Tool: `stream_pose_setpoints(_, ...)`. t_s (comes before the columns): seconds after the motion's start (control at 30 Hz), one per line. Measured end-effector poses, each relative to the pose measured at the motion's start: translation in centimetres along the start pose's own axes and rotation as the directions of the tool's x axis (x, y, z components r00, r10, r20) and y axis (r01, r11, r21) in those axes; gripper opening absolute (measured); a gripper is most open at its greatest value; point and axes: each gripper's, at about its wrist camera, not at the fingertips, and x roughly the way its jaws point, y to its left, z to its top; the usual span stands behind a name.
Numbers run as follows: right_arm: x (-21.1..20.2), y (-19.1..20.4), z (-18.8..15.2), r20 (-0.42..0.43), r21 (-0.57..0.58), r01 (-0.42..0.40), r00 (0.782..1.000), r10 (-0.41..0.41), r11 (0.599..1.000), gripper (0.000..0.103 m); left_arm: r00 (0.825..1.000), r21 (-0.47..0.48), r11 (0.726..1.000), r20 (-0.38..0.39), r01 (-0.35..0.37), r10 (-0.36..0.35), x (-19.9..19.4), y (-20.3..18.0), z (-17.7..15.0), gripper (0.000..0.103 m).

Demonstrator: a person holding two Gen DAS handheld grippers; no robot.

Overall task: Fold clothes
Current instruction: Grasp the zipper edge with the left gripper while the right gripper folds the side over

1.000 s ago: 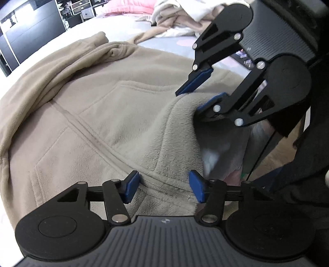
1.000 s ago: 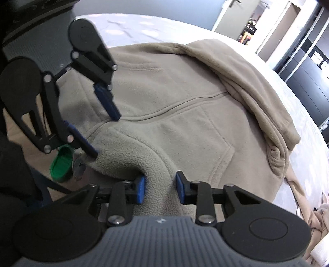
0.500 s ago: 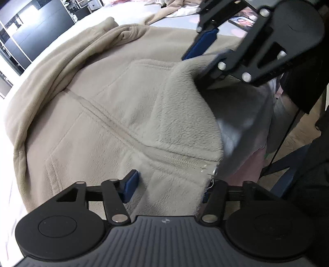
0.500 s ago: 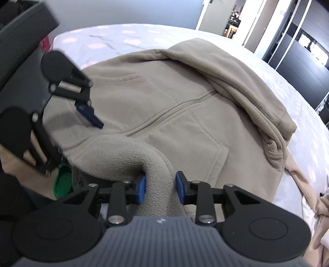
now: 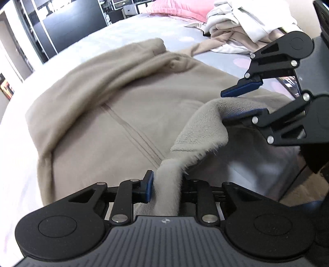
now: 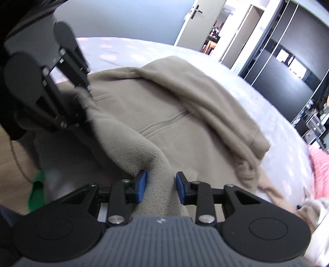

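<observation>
A beige fleece zip jacket (image 5: 115,115) (image 6: 185,131) lies spread front-up on the bed, one sleeve folded across its far side. My left gripper (image 5: 166,184) is shut on the jacket's near hem beside the zip. In the right wrist view the left gripper (image 6: 82,96) shows at the upper left with fleece bunched at its tips. My right gripper (image 6: 160,184) is shut on a thick fold of the same hem; from the left wrist view the right gripper (image 5: 240,100) holds the raised corner at the right. The hem hangs lifted between the two grippers.
A heap of light clothes (image 5: 236,26) and a pink pillow (image 5: 178,8) lie at the far end of the pale bed sheet (image 5: 131,30). Black wardrobes (image 6: 287,61) and a door (image 6: 195,20) stand beyond. A green object (image 6: 37,191) sits on the wooden floor.
My left gripper, open around the hem before, has shut on it. Both grippers have raised the hem off the bed edge; the right one stayed shut on its fold.
</observation>
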Motion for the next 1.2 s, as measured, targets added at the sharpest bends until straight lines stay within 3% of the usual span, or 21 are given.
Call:
stream_pose_setpoints(0.37,2.6,0.2,0.6,0.066,-0.166,0.221,0.975,-0.213,0.961,0.063,0.993,0.014,1.0,-0.116,-0.014,0.015,6.3,2.6,3.3,0.021)
stream_pose_setpoints(0.53,2.8,1.3,-0.4,0.151,-0.241,0.278,0.957,-0.247,0.93,0.064,0.985,-0.005,1.0,-0.173,-0.009,0.008,9.3,3.6,4.3,0.022)
stream_pose_setpoints(0.6,2.6,1.2,-0.6,0.189,-0.236,0.245,0.961,-0.203,0.94,0.059,0.981,-0.025,1.0,-0.192,0.001,-0.005,10.1,4.1,4.6,0.023)
stream_pose_setpoints(0.63,2.8,1.0,-0.6,0.178,-0.226,0.218,0.967,-0.179,0.95,0.045,0.98,-0.037,0.999,-0.201,0.006,-0.013,10.5,4.4,4.8,0.023)
stream_pose_setpoints(0.67,3.4,0.7,-0.6,0.141,-0.216,0.188,0.977,-0.16,0.958,0.032,0.978,-0.051,0.999,-0.209,0.011,-0.021,10.7,4.6,4.9,0.023)
stream_pose_setpoints(0.73,5.0,-0.2,-0.7,0.058,-0.185,0.153,0.988,-0.145,0.971,0.026,0.974,-0.071,0.997,-0.222,0.017,-0.033,11.1,4.9,5.2,0.024)
stream_pose_setpoints(0.93,8.9,-2.8,-0.4,-0.083,-0.105,0.131,0.987,-0.14,0.986,0.026,0.973,-0.064,0.998,-0.228,0.011,-0.026,11.2,5.1,5.4,0.027)
stream_pose_setpoints(1.03,9.9,-3.0,0.1,-0.115,-0.104,0.133,0.983,-0.145,0.986,0.026,0.974,-0.063,0.998,-0.224,0.008,-0.022,11.1,5.2,5.4,0.029)
stream_pose_setpoints(1.2,10.5,-3.3,0.1,-0.119,-0.103,0.133,0.982,-0.145,0.986,0.026,0.98,-0.067,0.998,-0.197,-0.02,0.007,10.2,5.4,5.6,0.044)
